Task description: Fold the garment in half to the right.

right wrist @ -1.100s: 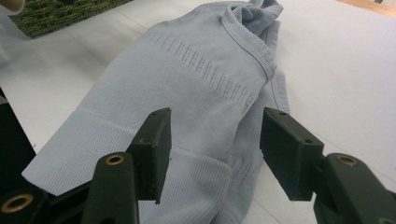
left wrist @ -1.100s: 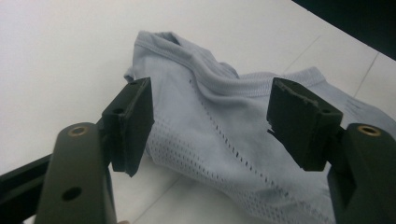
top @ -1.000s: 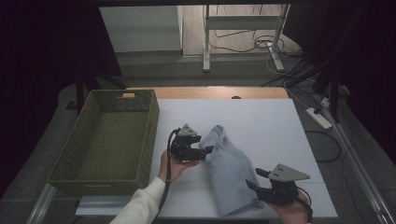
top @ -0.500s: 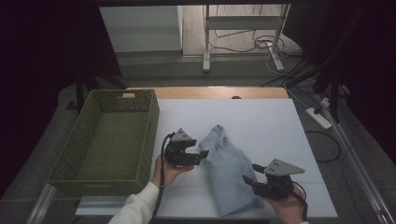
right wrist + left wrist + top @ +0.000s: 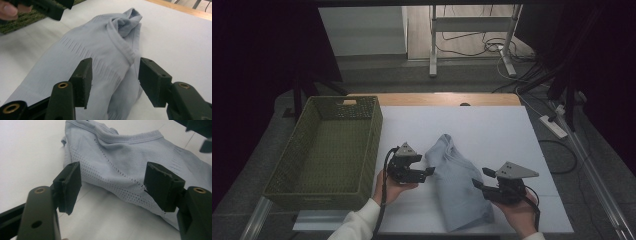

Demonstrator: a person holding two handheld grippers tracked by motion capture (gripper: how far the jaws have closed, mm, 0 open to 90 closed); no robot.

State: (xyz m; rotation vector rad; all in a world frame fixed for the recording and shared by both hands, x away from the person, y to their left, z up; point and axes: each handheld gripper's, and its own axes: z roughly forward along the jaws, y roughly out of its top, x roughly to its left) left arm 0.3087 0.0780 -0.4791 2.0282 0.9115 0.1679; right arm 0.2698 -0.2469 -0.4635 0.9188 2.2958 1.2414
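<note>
My left claw (image 5: 428, 171) and right claw (image 5: 478, 183) flank the folded grey garment (image 5: 459, 190), jaws apart, gripping nothing. Since a second ago, right claw has slid inward along garment's edge; green basket (image 5: 319, 185) left of garment awaits.

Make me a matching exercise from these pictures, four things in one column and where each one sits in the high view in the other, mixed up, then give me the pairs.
Things:
1. green basket
2. light blue garment
3. left gripper
4. right gripper

Places:
A. lying folded on the white table between the two grippers
B. at the garment's right edge, jaws apart
C. at the table's left edge
D. at the garment's left edge, jaws apart

Pairs: 1-C, 2-A, 3-D, 4-B
</note>
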